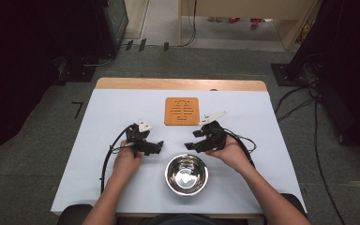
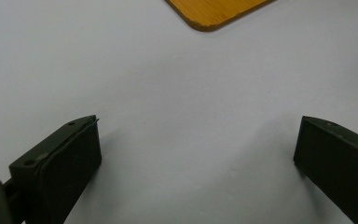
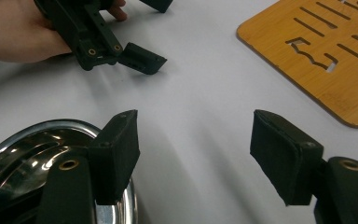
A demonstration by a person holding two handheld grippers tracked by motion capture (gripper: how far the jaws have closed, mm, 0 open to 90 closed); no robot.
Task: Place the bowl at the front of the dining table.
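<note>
Grippers flank a steel bowl [image 1: 186,174] on a white table [image 1: 112,112] in the high view: the left gripper [image 1: 153,147], held in the person's left hand [image 1: 125,162], points its jaws toward the right gripper [image 1: 193,139], held in the right hand [image 1: 232,152], and both sets of jaws stand apart with nothing between them. The bowl sits just nearer the person than the two tools, mouth up; a square orange slotted board [image 1: 182,111] lies flat beyond them, its slots running crosswise. In the left gripper view, the left gripper [image 2: 193,149] shows its jaws spread wide over bare table, with one rounded corner of the board [image 2: 214,11] ahead, the rest cut off by the frame's top edge. In the right gripper view, the right gripper [image 3: 193,156] is likewise spread wide and empty; the bowl [image 3: 23,149] lies beside and partly behind its left-hand jaw, cut off at the bottom edge, the board [image 3: 321,56] sits ahead to the right, partly out of frame, and the left gripper [image 3: 147,30] and left hand [image 3: 14,30] appear ahead at the upper left, one jaw cropped.
</note>
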